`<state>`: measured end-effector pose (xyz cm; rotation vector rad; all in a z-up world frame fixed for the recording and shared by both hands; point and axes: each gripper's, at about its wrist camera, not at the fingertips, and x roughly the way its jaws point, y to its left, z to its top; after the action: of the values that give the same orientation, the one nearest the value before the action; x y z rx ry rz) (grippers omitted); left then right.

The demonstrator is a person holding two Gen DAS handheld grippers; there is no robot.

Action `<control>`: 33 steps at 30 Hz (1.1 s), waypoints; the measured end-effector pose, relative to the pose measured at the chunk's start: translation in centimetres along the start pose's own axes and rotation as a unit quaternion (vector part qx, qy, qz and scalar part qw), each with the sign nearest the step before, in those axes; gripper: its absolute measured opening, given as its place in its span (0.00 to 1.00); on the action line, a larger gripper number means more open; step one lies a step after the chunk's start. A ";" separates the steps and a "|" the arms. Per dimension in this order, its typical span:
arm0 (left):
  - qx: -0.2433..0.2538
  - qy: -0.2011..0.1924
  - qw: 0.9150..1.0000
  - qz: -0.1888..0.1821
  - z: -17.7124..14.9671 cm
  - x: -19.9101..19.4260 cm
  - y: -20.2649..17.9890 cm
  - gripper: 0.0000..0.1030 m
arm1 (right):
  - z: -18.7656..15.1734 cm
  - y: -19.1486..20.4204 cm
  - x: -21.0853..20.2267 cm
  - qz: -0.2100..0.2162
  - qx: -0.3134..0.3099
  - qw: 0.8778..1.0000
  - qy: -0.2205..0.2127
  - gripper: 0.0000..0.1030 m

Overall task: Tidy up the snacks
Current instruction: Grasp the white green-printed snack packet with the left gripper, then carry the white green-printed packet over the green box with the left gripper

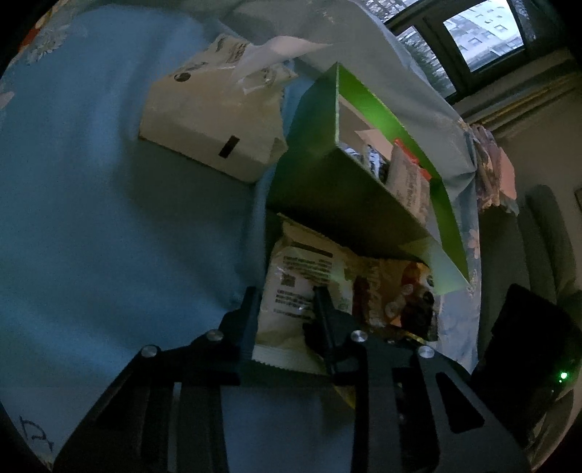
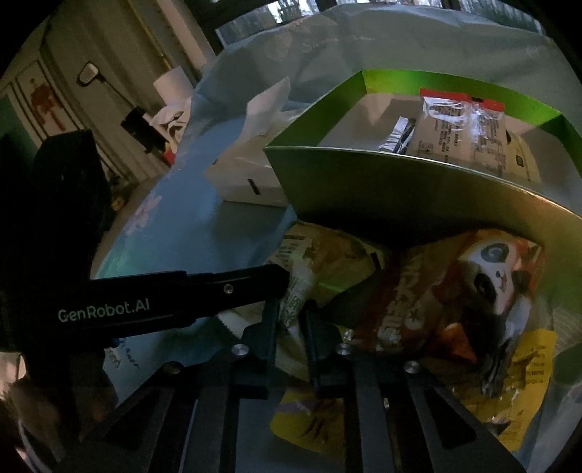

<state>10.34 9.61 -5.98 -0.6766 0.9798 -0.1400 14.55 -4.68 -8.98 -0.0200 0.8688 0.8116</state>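
Observation:
A green box (image 1: 327, 182) with several snack packets inside stands on a blue cloth; it also shows in the right wrist view (image 2: 418, 196). A pile of snack packets lies in front of it. My left gripper (image 1: 285, 302) is shut on a white snack packet (image 1: 291, 287) with printed text. My right gripper (image 2: 291, 313) is shut on the edge of a pale green-printed packet (image 2: 302, 262). The left gripper's finger (image 2: 236, 287) reaches in from the left and touches that same packet. An orange panda packet (image 2: 454, 291) and a yellow packet (image 2: 523, 382) lie to the right.
A white tissue box (image 1: 214, 116) stands on the blue cloth left of the green box, also in the right wrist view (image 2: 251, 178). A window (image 1: 480, 32) is behind. A dark device with a green light (image 1: 534, 349) sits at right.

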 end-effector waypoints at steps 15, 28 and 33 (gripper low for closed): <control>0.075 -0.073 0.994 -0.002 -2.2 -4.9 -3.8 0.28 | -0.9 2.1 -5.8 0.025 -0.018 0.997 -0.077 0.15; 0.107 -0.095 0.989 -0.020 -2.3 -5.7 -6.1 0.28 | -1.2 2.4 -9.3 0.006 -0.023 0.993 -0.113 0.15; 0.116 -0.097 0.988 -0.027 -1.9 -5.9 -6.9 0.28 | -1.3 2.2 -10.5 -0.004 -0.020 0.992 -0.128 0.15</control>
<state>6.73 5.61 1.55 -0.4924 0.7448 -0.2290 8.36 -10.07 -1.96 0.0444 0.6091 0.8051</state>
